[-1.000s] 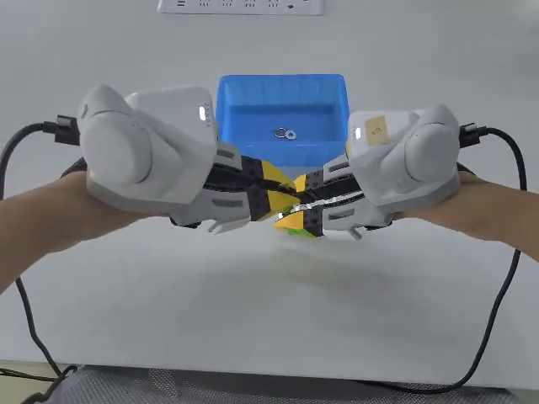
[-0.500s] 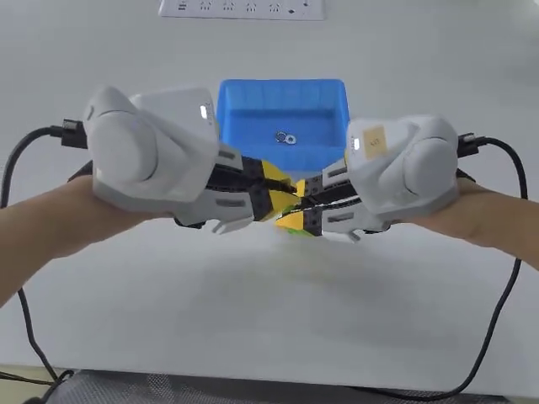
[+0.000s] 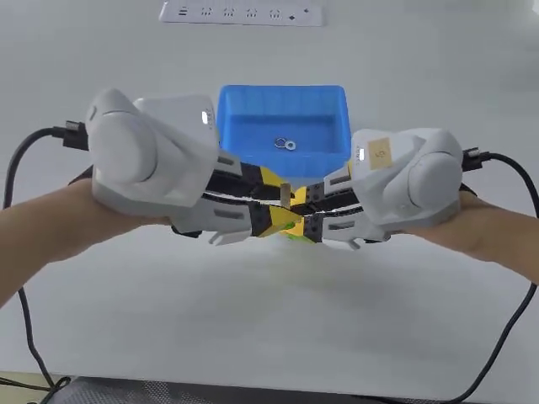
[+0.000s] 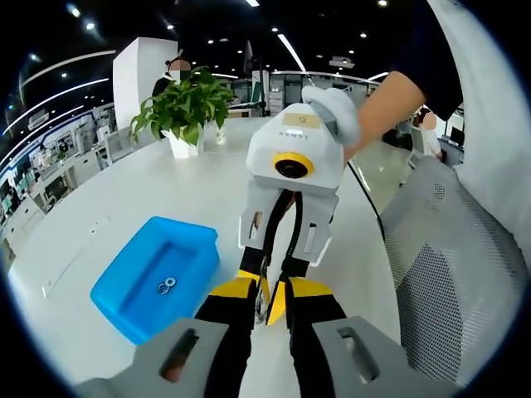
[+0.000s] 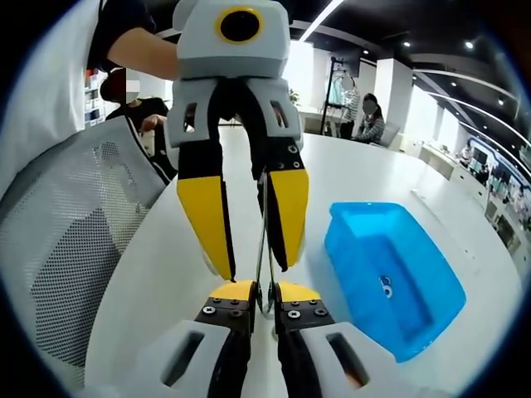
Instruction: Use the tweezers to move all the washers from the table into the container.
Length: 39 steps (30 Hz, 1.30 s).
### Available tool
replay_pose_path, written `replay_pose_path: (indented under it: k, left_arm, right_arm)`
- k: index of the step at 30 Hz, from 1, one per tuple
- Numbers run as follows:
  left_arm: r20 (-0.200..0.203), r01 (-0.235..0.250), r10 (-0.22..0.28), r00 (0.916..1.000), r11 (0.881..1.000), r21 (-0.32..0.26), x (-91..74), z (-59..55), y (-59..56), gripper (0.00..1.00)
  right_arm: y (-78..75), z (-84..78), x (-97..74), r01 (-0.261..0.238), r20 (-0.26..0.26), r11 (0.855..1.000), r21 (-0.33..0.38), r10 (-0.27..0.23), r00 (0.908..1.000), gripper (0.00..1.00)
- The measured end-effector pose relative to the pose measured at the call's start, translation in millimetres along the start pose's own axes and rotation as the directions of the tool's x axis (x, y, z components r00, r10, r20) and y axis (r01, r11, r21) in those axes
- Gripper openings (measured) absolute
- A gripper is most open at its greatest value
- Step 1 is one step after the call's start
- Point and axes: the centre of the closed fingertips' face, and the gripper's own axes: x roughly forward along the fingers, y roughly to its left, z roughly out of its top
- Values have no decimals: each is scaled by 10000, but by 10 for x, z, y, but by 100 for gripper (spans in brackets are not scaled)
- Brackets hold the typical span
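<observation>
Tip to tip over the table point(image 3: 269, 320), the right claw point(image 5: 264, 292) pinches the tweezers point(image 5: 265, 249), the left claw point(image 4: 265, 290) sits narrow around them, its grip impossible to tell, and two washers point(image 3: 286, 144) lie in the blue container point(image 3: 244, 126) at 12 o'clock.

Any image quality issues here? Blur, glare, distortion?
Head view: even light, sharp, soft shadow on the table. Left gripper view: fisheye bows the table edge, container sharp. Right gripper view: tweezers sharp, container reads paler cyan.
</observation>
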Motion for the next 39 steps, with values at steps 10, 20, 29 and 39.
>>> replay_pose_path:
  k: [10,20,29,39]
  left_arm:
    - [217,-315,330,9992,9973,-671,-194,-14,54,27]
    - [109,-849,874,9961,9861,-1431,-479,-140,93,46]
    - [110,-1270,1298,9915,9821,-1390,-715,-219,107,54]
    - [230,-1870,1948,9806,9638,-1900,-797,-302,164,70]
  right_arm:
    - [-61,68,-52,236,252,9991,341,-244,9994,9]
    - [-136,192,-249,446,482,9972,605,-475,9977,9]
    - [-233,546,-474,675,847,9961,575,-723,9938,9]
    - [-438,786,-594,1105,1120,9928,468,-1151,9870,9]
